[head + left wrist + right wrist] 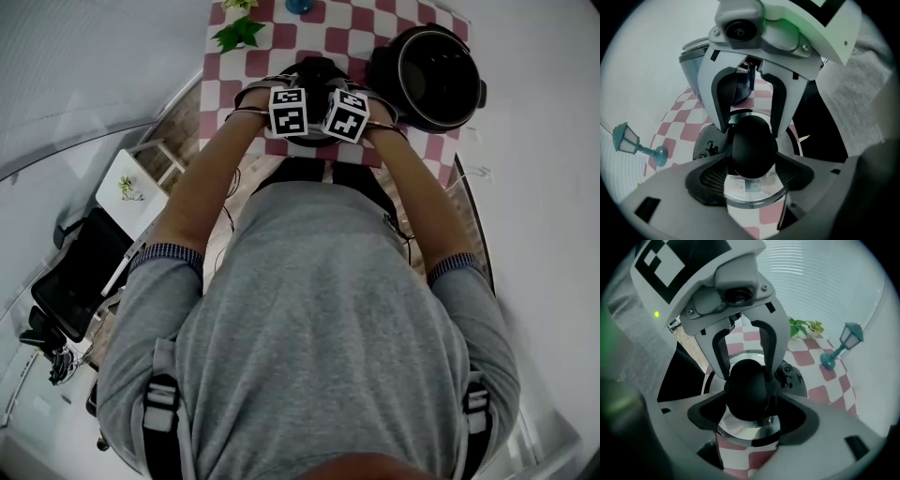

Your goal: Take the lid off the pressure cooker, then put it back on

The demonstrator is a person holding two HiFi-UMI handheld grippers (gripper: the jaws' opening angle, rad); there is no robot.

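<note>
We see left gripper (752, 171) and right gripper (747, 408) jaws both clamped on the lid knob (752, 143) between them, opposite sides, likely sharing the weight of the lid (750, 200) just below; open cooker pot (441, 120) stands aside.

The tablecloth (246, 64) has a pattern of dull red and white squares. The pressure cooker (439, 77) at its right edge is black. The lid (737, 425) is shiny silver, its knob (746, 390) black. The left gripper (752, 164) and right gripper (752, 401) are light grey with black pads (707, 179); their cubes (289, 111) carry black-and-white square markers. The small lamp (843, 345) is teal, the plant (239, 34) green, the person's shirt (319, 309) grey.
</note>
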